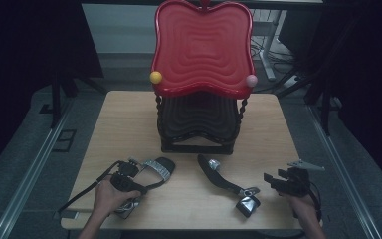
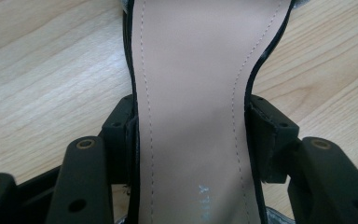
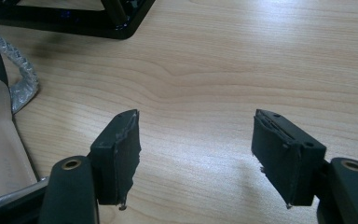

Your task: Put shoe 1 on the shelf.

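Black two-jaw tool (image 3: 196, 158), brass screws

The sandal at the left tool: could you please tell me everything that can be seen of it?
The sandal is a black high-heeled shoe with a glittery silver strap across its toe end and a pale beige, stitched insole that looks like leather. It lies on the wooden table, left of the second sandal and in front of the tiered rack. The left tool straddles its narrow waist, with both pads against the sole's black edges.
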Demonstrator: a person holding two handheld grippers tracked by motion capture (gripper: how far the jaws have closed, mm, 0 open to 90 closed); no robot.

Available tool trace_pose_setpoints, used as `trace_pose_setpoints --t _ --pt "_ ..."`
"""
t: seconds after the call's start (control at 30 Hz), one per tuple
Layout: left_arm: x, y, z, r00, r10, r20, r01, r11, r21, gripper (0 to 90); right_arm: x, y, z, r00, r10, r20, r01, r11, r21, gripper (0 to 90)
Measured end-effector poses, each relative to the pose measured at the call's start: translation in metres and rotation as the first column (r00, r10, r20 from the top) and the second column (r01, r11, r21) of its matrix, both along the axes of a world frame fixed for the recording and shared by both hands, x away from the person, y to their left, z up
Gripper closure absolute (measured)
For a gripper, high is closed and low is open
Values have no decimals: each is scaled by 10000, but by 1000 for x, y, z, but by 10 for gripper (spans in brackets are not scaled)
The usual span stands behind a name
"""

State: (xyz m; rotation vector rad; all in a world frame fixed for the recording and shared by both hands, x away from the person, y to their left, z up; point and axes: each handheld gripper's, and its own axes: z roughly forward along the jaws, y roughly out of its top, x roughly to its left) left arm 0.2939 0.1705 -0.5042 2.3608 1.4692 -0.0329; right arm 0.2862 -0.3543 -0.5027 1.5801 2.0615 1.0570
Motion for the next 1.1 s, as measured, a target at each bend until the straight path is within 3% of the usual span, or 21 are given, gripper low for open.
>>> trace_pose_setpoints --t 0.07,0.1,0.13,0.2,0.33,0.37,0.4,0.43,0.47,0.5,0.53,0.57,0.6,0.67,0.7,0.77,0.8,0.83,0.9,1.0,1.1 --pt "0 6 3 9999 -79 -69 77 9994 -331 428 0 -1 0 10000 -62 23 62 10000 47 323" --pt "-1 13 7 10000 -27 -95 18 9960 -897 428 0 -2 0 10000 -90 7 90 10000 37 323" --pt "-1 13 7 10000 -27 -95 18 9960 -897 429 0 -2 0 10000 -90 7 90 10000 37 323" --pt "-2 24 16 10000 3 -97 -18 9866 -1629 429 0 -2 0 9999 -125 11 125 9999 49 324" --pt "-4 36 24 10000 61 -26 -65 9753 -2207 429 0 -2 1 9999 -135 35 134 9999 82 323" --pt "-5 44 29 9995 301 38 -279 9620 -2716 429 0 -1 1 9999 -88 57 87 9999 73 324" --pt "-6 48 31 9992 388 78 -349 9561 -2911 429 0 -1 1 10000 -58 44 57 10000 58 324" --pt "-6 48 31 9992 388 78 -349 9561 -2911 429 0 -1 1 10000 -58 44 57 10000 58 324" --pt "-6 57 35 9988 477 147 -401 9426 -3316 429 0 -1 1 10000 -46 54 46 10000 62 323" --pt "-6 57 35 9988 477 147 -401 9426 -3316 428 0 -1 1 10000 -49 57 48 10000 68 323" --pt "-7 68 38 9971 719 232 -579 9239 -3782 429 0 -1 1 10000 -46 60 46 10000 72 324" --pt "-7 73 39 9962 838 242 -674 9153 -3970 428 0 -1 1 10000 -45 63 45 10000 63 324" --pt "-7 73 39 9962 838 242 -674 9153 -3970 428 0 -1 1 10000 -45 63 45 10000 63 324" --pt "-7 83 42 9938 1068 299 -839 9001 -4276 429 0 -2 1 9999 -87 71 86 9999 85 324" --pt "-6 90 44 9912 1284 307 -1006 8851 -4543 428 0 -2 1 9999 -112 36 112 9999 100 324" --pt "-6 97 46 9881 1493 384 -1132 8718 -4766 429 0 -3 1 9999 -126 35 126 9999 106 324" --pt "-6 97 46 9881 1493 384 -1132 8718 -4766 429 0 -3 1 9999 -126 35 126 9999 106 324" --pt "-5 103 48 9846 1698 417 -1270 8585 -4969 429 0 -3 1 9999 -124 40 123 9999 108 324" --pt "-4 110 50 9811 1876 480 -1365 8457 -5160 429 0 -2 1 9999 -122 42 121 9999 114 324" --pt "-2 117 57 9741 2173 631 -1516 8337 -5310 428 0 -3 1 9999 -112 9 112 9999 100 324" --pt "1 124 64 9679 2405 729 -1602 8142 -5580 428 0 -3 0 9999 -143 13 143 9998 104 324"
